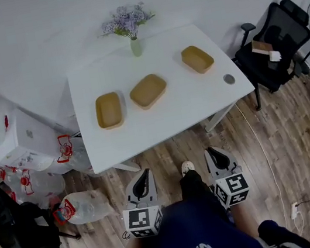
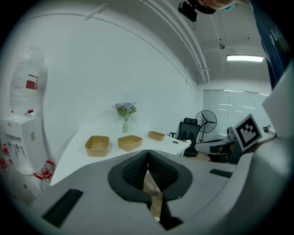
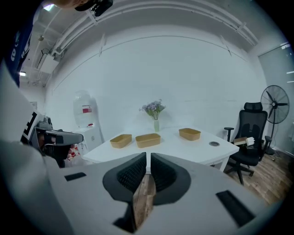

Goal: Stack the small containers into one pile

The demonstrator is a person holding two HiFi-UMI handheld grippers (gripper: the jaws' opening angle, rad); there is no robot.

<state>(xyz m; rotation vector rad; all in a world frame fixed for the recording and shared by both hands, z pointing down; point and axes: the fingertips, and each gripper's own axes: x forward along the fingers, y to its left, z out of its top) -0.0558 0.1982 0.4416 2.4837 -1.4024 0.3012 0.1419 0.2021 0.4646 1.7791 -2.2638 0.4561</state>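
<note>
- Left gripper (image 1: 143, 177): jaws pressed together, nothing between them; held over the wood floor (image 1: 278, 146), short of the table (image 1: 162, 128).
- Right gripper (image 1: 215, 154): jaws closed to a hairline, empty.
- Three tan containers in a loose row on the table, all apart: left container (image 1: 109, 109), middle container (image 1: 148, 90), right container (image 1: 197, 59).
- Flower vase (image 1: 136, 47) behind the middle one.
- Grey disc (image 1: 229, 79) near the table's right edge, possibly a cable port.

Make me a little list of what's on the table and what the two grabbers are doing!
Table: white table
Containers: left container, middle container, right container; tan, empty, apart, none stacked
Flowers: vase of purple flowers, far edge
Left: left gripper shut, empty, over the floor
Right: right gripper shut, empty, over the floor
</note>
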